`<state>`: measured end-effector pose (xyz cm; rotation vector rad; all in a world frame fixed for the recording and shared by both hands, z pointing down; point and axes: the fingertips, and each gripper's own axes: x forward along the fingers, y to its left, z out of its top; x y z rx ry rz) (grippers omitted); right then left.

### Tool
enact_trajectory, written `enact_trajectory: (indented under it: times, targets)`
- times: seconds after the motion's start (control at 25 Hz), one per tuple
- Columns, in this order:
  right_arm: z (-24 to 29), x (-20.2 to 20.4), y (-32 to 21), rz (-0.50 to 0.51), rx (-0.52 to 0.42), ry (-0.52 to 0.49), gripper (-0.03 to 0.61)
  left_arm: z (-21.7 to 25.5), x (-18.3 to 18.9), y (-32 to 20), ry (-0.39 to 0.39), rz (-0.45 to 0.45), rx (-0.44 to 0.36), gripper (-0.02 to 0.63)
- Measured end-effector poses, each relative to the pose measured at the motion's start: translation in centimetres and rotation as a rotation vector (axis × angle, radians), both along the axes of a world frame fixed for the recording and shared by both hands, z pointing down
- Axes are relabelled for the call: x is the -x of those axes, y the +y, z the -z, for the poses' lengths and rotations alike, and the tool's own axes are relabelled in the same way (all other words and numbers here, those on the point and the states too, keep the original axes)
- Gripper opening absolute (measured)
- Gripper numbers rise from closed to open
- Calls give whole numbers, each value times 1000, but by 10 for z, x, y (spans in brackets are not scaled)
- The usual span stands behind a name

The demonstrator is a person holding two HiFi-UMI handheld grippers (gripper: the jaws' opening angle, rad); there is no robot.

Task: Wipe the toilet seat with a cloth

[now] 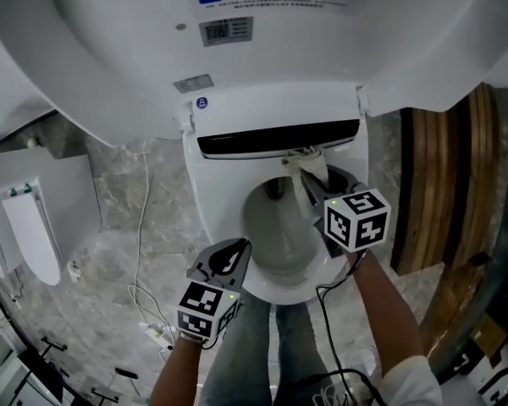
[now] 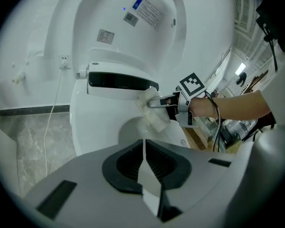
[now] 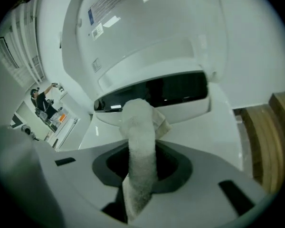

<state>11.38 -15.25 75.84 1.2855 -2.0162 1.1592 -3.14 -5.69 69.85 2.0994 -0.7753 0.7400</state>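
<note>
Toilet seat (image 1: 216,210), white and glossy, lies down on the bowl below the raised lid (image 1: 237,49). A pale, fuzzy cloth (image 3: 140,141) touches the seat's rear edge, clamped between the fingers of the right gripper (image 1: 313,191). The left gripper (image 1: 235,250) hangs over the front rim, fingers together, holding nothing.

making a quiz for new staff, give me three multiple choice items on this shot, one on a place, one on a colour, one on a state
1. At which part of the seat is the cloth?
A front
B back, by the hinge
C left side

2. What colour is the cloth?
A blue
B black
C whitish

3. How is the left gripper?
A shut, empty
B shut on the cloth
C wide open

Answers: B, the cloth lies by the dark strip under the hinge; C, it shows pale in every view; A, its jaws meet with nothing between them.
</note>
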Motion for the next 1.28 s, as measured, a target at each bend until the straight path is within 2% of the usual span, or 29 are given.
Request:
enact_trajectory:
  times: [0.2,0.32,0.44,0.68,0.92,1.04,1.2,1.28]
  targets:
    - [11,-73,0,-174,-4,41,89,2,-26,1,0,-43,-6,31]
    - [16,-110,5,-210,-7,92,89,4,-39,3,6,-56,-8,31]
    - [15,-128,12,-223,-2,95,89,1,-48,11,4,-66,-1,31]
    - [12,-129,9,-215,-10,81,89,-2,-65,29,5,-62,6,31]
    - [16,-129,3,-222,10,-6,89,7,-66,30,11,-5,-33,31]
    - [52,-120,8,-197,-31,-35,89,39,-65,23,27,55,-87,31]
    - [127,-96,41,-181,-92,-47,89,106,-62,28,37,83,-163,31]
    - [166,-89,61,-190,-134,-11,89,142,-62,35,44,97,-207,31]
